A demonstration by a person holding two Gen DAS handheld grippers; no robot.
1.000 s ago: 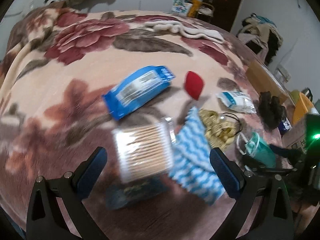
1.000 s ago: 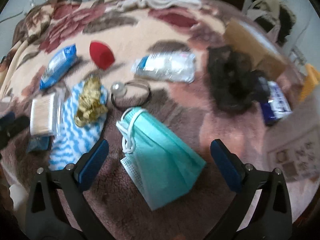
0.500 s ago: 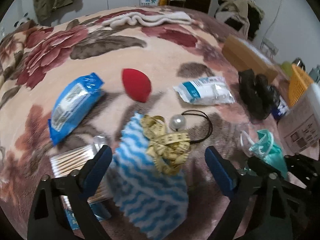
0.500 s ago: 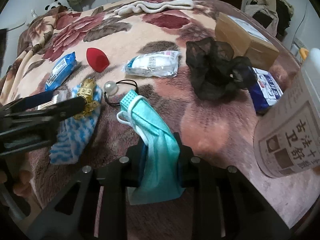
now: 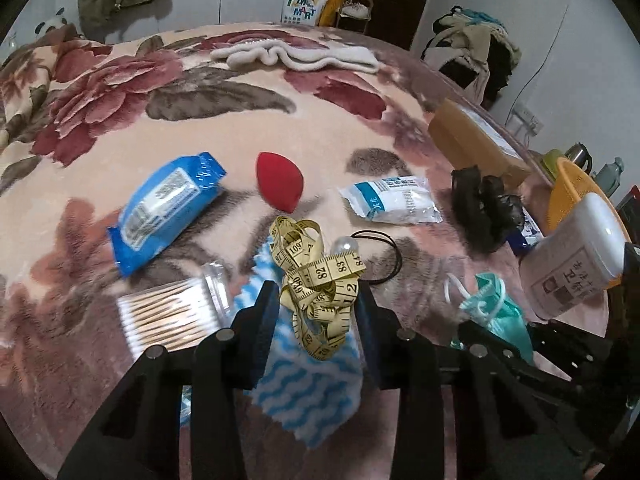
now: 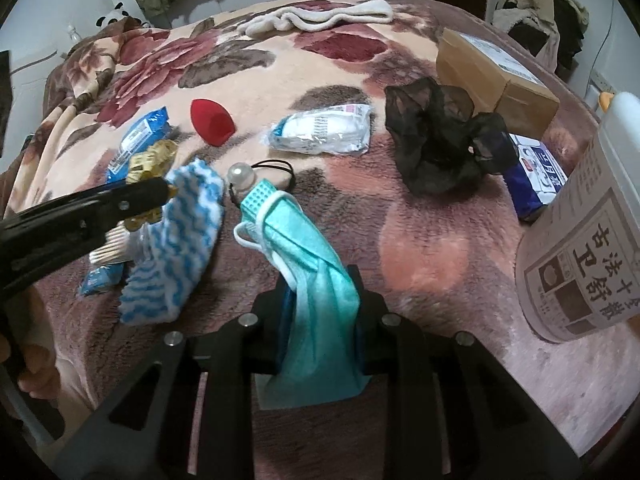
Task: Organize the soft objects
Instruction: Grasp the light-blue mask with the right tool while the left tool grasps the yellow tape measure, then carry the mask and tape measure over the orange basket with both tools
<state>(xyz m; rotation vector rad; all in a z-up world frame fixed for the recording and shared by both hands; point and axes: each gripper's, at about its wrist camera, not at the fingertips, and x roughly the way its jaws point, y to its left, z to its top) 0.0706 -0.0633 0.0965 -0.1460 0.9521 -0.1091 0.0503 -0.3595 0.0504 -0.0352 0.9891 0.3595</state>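
On the floral blanket (image 5: 224, 128), a bundled yellow tape measure (image 5: 316, 268) rests on a blue-and-white wavy cloth (image 5: 308, 392). My left gripper (image 5: 316, 300) has the bundle between its jaws, which are closing, both pads against the tape. In the right wrist view, a left finger (image 6: 120, 204) comes in from the left over the cloth (image 6: 180, 236). My right gripper (image 6: 320, 288) is shut on a teal face mask (image 6: 304, 240), whose upper end with white ear loops sticks out ahead of the jaws. The left wrist view shows the mask (image 5: 496, 308) at lower right.
A red sponge (image 5: 278, 182), blue wipes pack (image 5: 168, 208), cotton swab box (image 5: 172, 316), white packet (image 5: 394, 200) and pearl hair tie (image 5: 376, 248) lie nearby. Black fabric (image 6: 440, 140), a cardboard box (image 6: 492, 76) and a white canister (image 6: 580, 260) are at right.
My left gripper moved right from over the swab box to the tape measure and narrowed around it. The right gripper shut on the mask and raised it off the blanket.
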